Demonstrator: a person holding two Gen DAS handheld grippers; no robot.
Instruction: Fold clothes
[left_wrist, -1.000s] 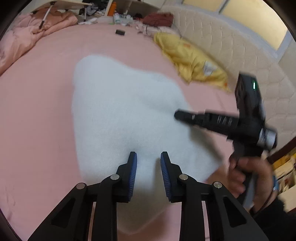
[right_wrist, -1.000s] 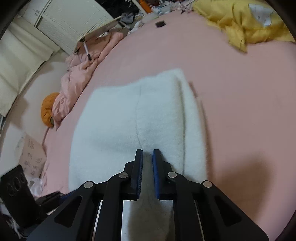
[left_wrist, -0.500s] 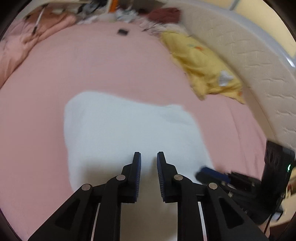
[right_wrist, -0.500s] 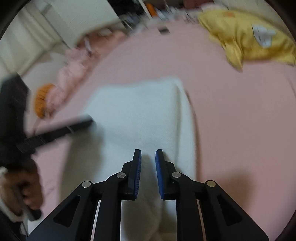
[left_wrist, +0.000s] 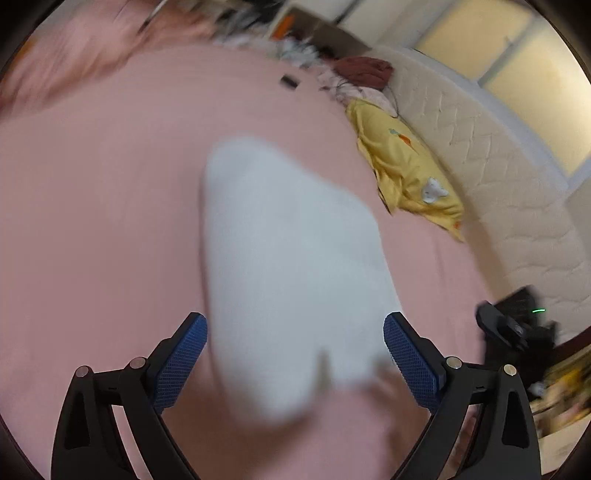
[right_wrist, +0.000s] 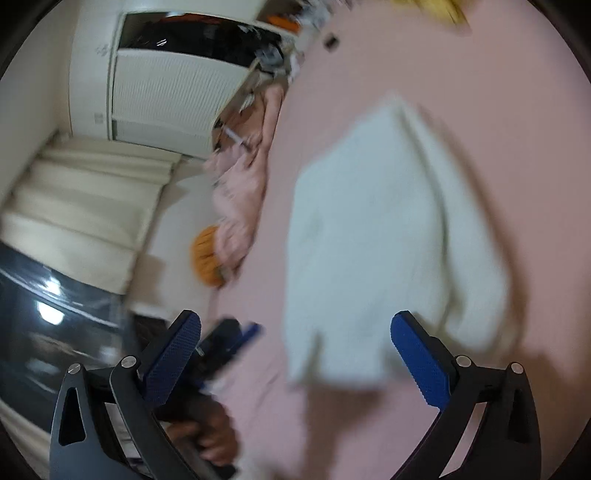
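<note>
Both hand-held grippers are standing with jaws spread wide, having just been opening, and nothing is lying between the pads. Left gripper (left_wrist: 295, 345) is pointing steeply down over the near end of the white fleece garment (left_wrist: 291, 258), which is lying flat and folded on the pink bed sheet (left_wrist: 92, 221). Right gripper (right_wrist: 295, 345) is hanging at a shallower angle, with the same garment (right_wrist: 384, 240) ahead and slightly to its right. Its long axis is running away from both grippers toward the yellow bedding (left_wrist: 406, 177) and headboard. Judging by framing, the left gripper is sitting nearer to the near edge. Blur is obscuring the hem detail. A further fold would likely need both grippers at that near edge.
</note>
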